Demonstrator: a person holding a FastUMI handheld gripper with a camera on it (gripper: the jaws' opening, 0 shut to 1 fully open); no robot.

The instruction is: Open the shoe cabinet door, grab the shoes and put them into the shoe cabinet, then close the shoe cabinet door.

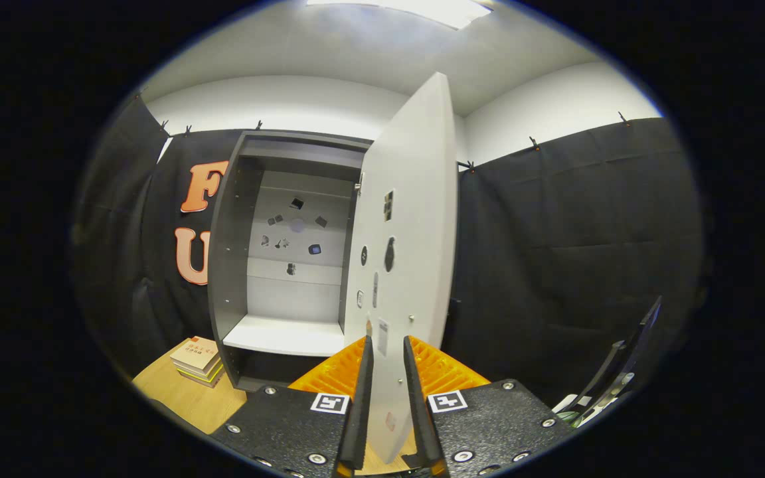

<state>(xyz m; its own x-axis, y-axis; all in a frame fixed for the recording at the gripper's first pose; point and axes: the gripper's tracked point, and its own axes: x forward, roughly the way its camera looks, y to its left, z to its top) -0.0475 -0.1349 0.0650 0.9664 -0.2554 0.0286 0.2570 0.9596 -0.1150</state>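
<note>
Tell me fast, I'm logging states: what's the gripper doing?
Gripper: fingers straddle the lower edge of the open cabinet door; whether both press on it cannot be told.

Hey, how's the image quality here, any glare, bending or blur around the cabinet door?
In the gripper view, the fisheye bows the cabinet sides and the open door; a ceiling light glares overhead; the shelf is evenly lit, with shadow beneath it; the claw fingers straddling the door's lower edge look sharp, not blurred.
</note>
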